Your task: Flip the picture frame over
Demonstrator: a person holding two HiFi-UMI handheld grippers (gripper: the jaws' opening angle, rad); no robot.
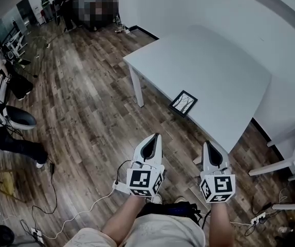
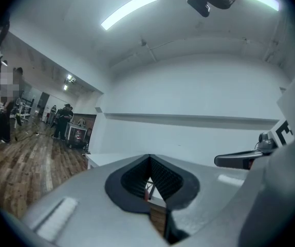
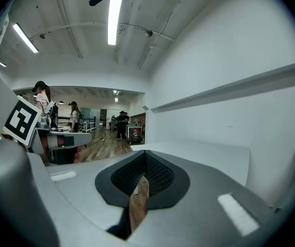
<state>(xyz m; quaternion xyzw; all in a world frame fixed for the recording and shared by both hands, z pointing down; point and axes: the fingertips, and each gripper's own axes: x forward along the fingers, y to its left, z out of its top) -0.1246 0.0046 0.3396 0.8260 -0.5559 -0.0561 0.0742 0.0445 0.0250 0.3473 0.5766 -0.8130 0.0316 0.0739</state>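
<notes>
**Frame waits at the table edge, both grippers short of it**

The picture frame (image 1: 183, 103) lies flat on the white table (image 1: 214, 60), picture side up, right at the edge nearest the person. It sits turned like a diamond, with 1 corner pointing back toward the person and close to the table's rim. Its longer sides seem to run from near-left to far-right in the head view, though the difference between the sides is slight.

Both grippers hang low over the wooden floor (image 1: 86, 117), well apart from the frame and not yet over the table. The frame lies ahead of them and between their 2 lines of aim, so neither is clearly the nearer; the left gripper (image 1: 154, 140) may have a slightly shorter reach, while the right gripper (image 1: 208, 149) faces the stretch of rim just right of the frame.

Each gripper's own view shows its jaws drawn together to a thin slit, with nothing held between them. Both views look out level across the room, at the wall and the tabletop beyond, not down at the frame.

The flip has not begun. In my judgement, the next move calls for going forward and up to table height, opening 1 pair of jaws, and coming at the overhanging near corner or a long side, where an edge can be caught.
</notes>
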